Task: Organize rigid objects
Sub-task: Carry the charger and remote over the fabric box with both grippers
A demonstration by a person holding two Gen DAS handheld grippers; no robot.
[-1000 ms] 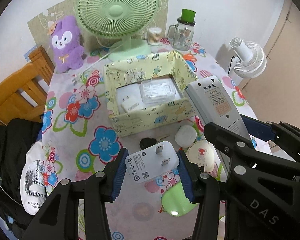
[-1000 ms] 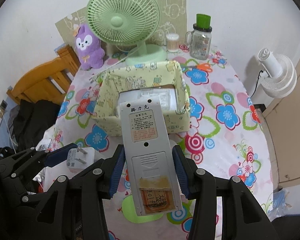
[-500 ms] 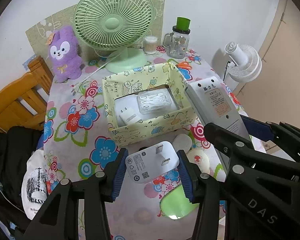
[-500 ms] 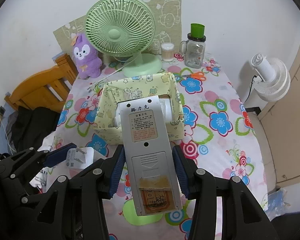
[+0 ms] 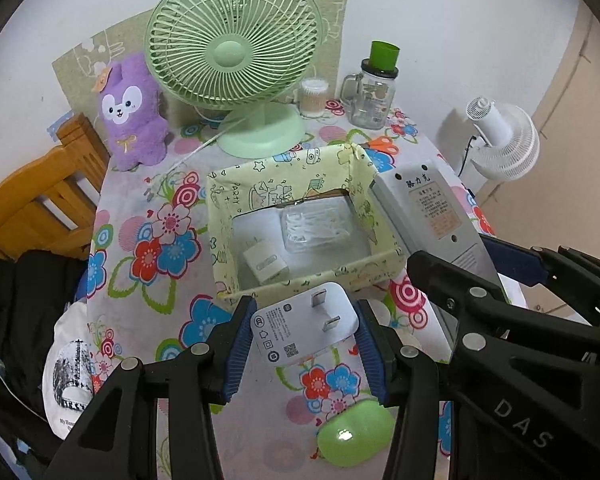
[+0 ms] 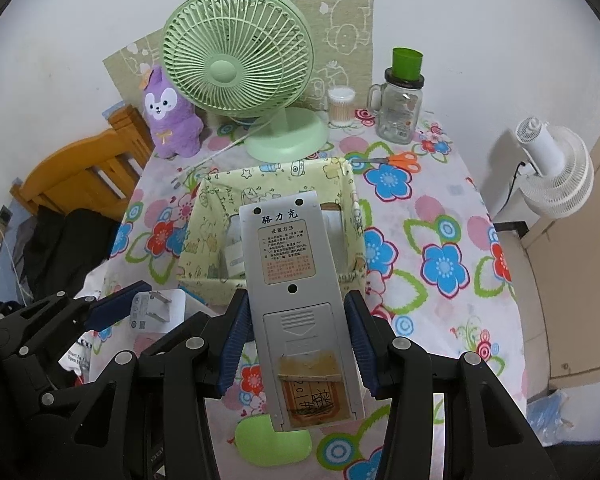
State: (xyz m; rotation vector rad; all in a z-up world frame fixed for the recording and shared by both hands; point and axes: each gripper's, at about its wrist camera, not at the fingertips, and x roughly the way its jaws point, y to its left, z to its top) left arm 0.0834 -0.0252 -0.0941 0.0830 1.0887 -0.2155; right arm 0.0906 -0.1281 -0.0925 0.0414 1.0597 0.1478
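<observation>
My left gripper [image 5: 304,328] is shut on a white plug adapter [image 5: 302,326], held above the table just in front of the yellow patterned box [image 5: 284,184]. My right gripper [image 6: 296,344] is shut on a grey remote control [image 6: 296,280], back side up, its far end over the box [image 6: 340,172]. The remote also shows in the left wrist view [image 5: 432,216], and the adapter in the right wrist view [image 6: 156,308]. Inside the box lie a small white charger [image 5: 264,262] and a clear plastic packet [image 5: 320,226].
A green oval case [image 5: 354,434] lies on the flowered tablecloth near me. At the back stand a green fan [image 5: 236,48], purple plush [image 5: 132,112], cotton swab jar [image 5: 314,96] and glass jar [image 5: 374,92]. Orange scissors [image 6: 400,159] lie right of the box. A wooden chair [image 5: 32,200] is at left.
Both grippers have risen and pulled back with their loads; the table and box look farther away. The small white items near the box front are now hidden behind the adapter.
</observation>
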